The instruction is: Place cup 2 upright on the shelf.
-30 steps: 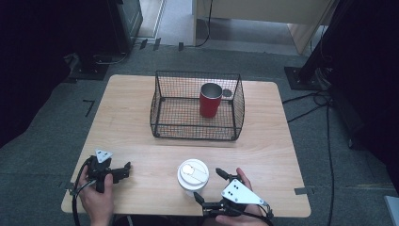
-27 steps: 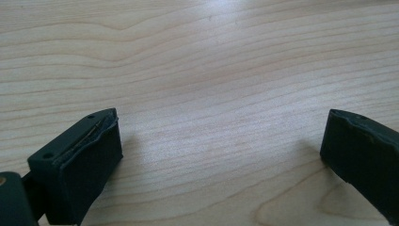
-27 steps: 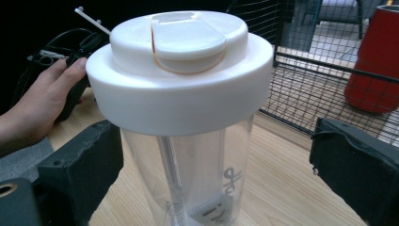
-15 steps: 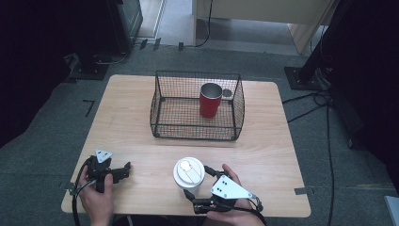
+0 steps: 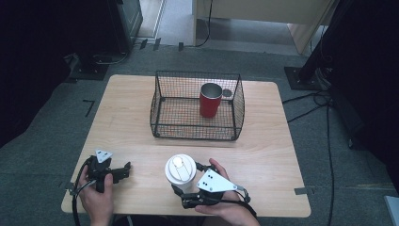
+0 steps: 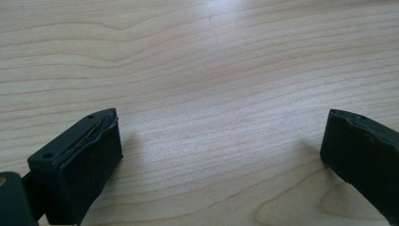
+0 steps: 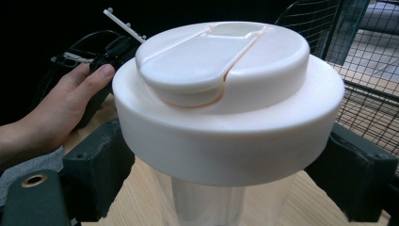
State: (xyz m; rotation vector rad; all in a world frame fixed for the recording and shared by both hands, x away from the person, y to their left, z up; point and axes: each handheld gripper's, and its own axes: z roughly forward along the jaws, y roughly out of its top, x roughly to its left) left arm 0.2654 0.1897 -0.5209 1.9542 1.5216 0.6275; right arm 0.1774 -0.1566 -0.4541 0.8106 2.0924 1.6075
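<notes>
White-lidded cup (image 5: 180,172) clamped between just-closed right tongs (image 5: 184,180), left tongs (image 5: 123,169) released, well apart

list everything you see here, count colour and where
table: one, light wood, centre of the grey carpeted floor
wire basket: one, black mesh, far middle of the table
metal cup: one, red with silver inside, upright in the basket's right part
lidded tumbler: one, clear body with white lid, near edge of the table, between the right tool's jaws
cables: several, black, on the floor right of the table
left tool: one, black, near left corner, jaws open over bare wood
right tool: one, black with grey plate, jaws just closed round the tumbler
hands: two, one holding each tool
</notes>
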